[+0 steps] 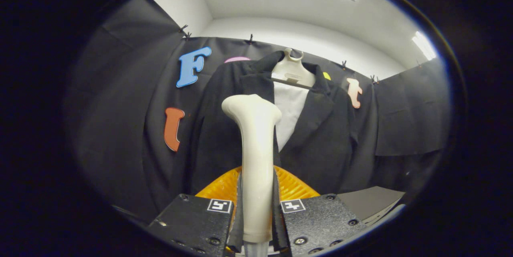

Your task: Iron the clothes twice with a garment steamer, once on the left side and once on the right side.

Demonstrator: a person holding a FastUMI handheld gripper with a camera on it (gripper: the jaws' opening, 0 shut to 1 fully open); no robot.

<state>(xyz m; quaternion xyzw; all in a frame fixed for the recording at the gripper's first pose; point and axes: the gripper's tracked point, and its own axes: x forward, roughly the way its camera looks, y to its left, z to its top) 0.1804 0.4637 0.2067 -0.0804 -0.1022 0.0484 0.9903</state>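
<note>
Steamer point(256, 144) clamped upright in claw point(256, 209), before jacket point(320, 144).

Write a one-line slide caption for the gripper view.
Gripper shut on the cream garment steamer, its head raised before the dark jacket hanging on a hanger.

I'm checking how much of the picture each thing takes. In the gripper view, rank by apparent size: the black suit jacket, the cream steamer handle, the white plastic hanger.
1. Black suit jacket, largest.
2. Cream steamer handle, clamped between the gripper fingers; nearness inflates it.
3. White plastic hanger, smallest.
</note>
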